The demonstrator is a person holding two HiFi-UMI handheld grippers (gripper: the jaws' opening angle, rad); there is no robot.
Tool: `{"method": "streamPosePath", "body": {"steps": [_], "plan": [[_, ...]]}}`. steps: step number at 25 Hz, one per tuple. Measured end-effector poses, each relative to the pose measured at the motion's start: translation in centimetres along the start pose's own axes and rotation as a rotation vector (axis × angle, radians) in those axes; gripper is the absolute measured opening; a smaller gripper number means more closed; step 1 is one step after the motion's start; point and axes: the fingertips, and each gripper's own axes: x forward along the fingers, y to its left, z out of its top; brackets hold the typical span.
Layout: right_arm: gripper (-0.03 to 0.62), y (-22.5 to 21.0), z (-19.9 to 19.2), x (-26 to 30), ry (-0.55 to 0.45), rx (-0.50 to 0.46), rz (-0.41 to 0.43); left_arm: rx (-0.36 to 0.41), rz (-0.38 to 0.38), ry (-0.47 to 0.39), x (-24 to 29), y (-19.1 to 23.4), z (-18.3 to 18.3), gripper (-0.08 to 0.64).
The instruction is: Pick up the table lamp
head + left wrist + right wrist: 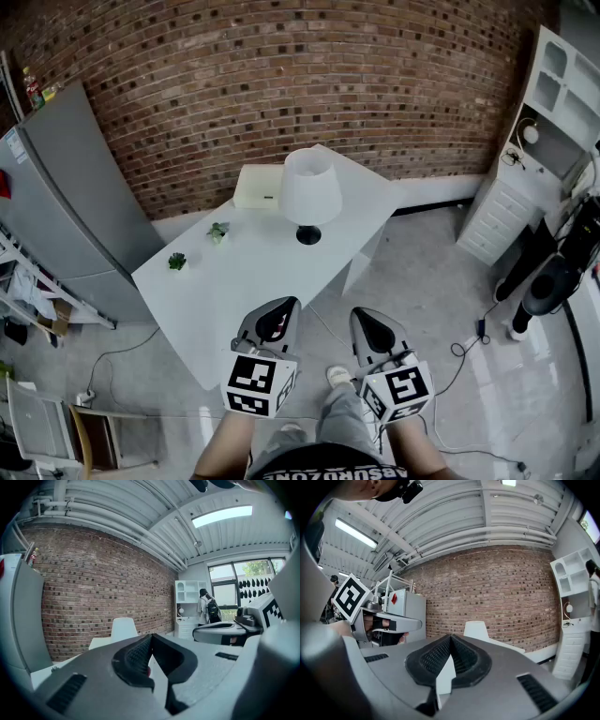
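The table lamp (308, 190) has a white shade and a black round base; it stands upright on the far part of the white table (253, 281). Its shade (123, 629) shows above the jaws in the left gripper view, and the shade (476, 630) shows again in the right gripper view. My left gripper (279, 314) hangs over the table's near edge, shut and empty. My right gripper (368, 323) is beside it, past the table's near corner over the floor, also shut with nothing held. Both are well short of the lamp.
A cream flat box (256, 186) lies behind the lamp. Two small potted plants (217, 231) (176, 262) sit on the table's left side. A grey fridge (66, 197) stands left, a white shelf unit (539, 141) right. Cables (469, 342) lie on the floor.
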Motion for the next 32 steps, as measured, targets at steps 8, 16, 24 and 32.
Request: {"method": "streamPosePath", "body": {"steps": [8, 16, 24, 32], "plan": [[-0.003, -3.3, 0.8, 2.8, -0.017, 0.016, 0.030, 0.010, 0.008, 0.027, 4.1, 0.3, 0.5, 0.006], [-0.003, -6.7, 1.4, 6.9, -0.004, 0.021, 0.059, 0.014, 0.024, 0.040, 8.6, 1.6, 1.4, 0.006], [-0.002, -10.3, 1.6, 10.9, -0.011, 0.044, 0.106, 0.015, 0.050, 0.061, 13.5, 3.4, 1.7, 0.006], [0.068, -14.2, 1.3, 14.3, 0.017, 0.039, 0.150, 0.005, 0.061, 0.092, 19.0, 5.0, 1.6, 0.008]]}}
